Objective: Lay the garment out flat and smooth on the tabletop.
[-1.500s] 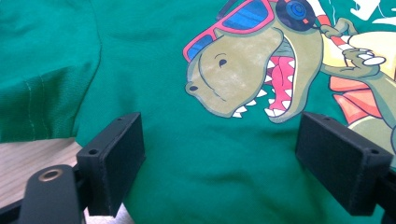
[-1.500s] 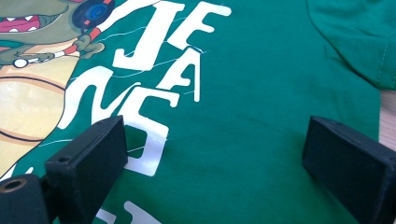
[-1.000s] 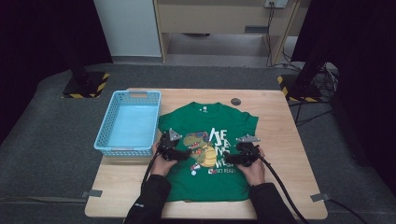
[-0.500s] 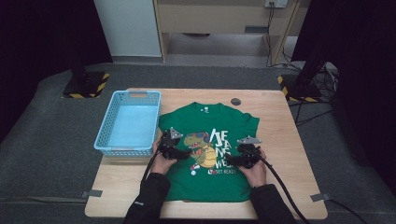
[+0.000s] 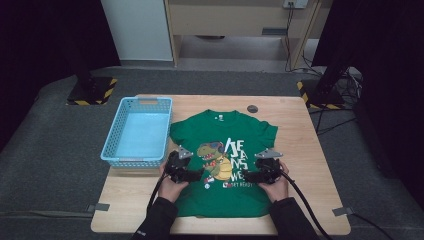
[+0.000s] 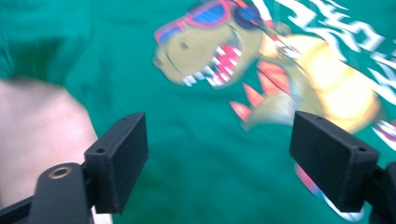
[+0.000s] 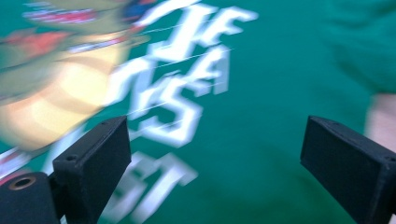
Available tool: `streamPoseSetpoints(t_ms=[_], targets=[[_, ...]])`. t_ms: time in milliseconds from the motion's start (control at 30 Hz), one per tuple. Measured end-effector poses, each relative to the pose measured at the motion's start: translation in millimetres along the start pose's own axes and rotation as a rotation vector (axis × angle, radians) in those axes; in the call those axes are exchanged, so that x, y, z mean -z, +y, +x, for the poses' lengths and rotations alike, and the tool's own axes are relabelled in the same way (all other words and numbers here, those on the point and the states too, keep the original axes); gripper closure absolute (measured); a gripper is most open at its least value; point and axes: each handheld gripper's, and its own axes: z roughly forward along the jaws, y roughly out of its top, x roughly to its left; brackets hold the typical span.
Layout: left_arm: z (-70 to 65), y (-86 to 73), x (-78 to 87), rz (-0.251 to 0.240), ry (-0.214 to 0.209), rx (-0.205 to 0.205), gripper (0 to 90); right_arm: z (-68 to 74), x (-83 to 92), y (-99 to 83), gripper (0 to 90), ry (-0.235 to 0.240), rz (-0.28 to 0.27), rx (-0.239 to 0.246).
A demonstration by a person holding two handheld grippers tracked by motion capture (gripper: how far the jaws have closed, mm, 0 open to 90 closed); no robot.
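A green T-shirt (image 5: 225,135) with a dinosaur print and white lettering lies flat on the wooden table (image 5: 310,200), front up and collar at the far side. My left gripper (image 5: 197,175) hovers over the shirt's left part near the dinosaur (image 6: 280,79). Its jaws have just been closing a little but still stand wide, with nothing between them (image 6: 217,154). My right gripper (image 5: 248,176) hovers over the lettering (image 7: 187,88) on the shirt's right part. It is open with nothing between its jaws (image 7: 215,158). Both gripper views are blurred.
A light blue plastic basket (image 5: 132,161) stands on the table's left side, beside the shirt's left sleeve. A small dark disc (image 5: 252,108) lies near the far edge. Bare wood runs along the right of the shirt. Cables trail from both grippers toward the near edge.
Both grippers have shifted slightly toward the near edge of the table, the left one more than the right. The shirt lies as before.
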Motion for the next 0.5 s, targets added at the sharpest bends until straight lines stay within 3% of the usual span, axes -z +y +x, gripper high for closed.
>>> streamPoseSetpoints(t_ms=[33,133,200,367,500], targets=[[-2.5,-2.5,1.8,0.015,-0.005,-0.006,18.3,1.9,5.7,-1.3,7.6,0.042,0.016,0.015],[-13.1,-14.2,2.6,0.063,-0.005,-0.042,17.8,4.1,16.4,-7.5,8.0,0.093,0.03,0.049],[-16.4,-20.7,-1.2,0.089,0.02,-0.073,16.9,3.2,23.1,-13.1,8.0,0.117,0.026,0.051],[-17.3,-24.2,-2.8,0.065,0.037,-0.094,16.3,2.2,30.4,-26.8,7.7,0.15,0.055,0.078],[-15.9,-29.5,-2.5,0.024,0.03,-0.093,15.6,3.6,30.9,-39.7,6.7,0.14,0.101,0.101]])
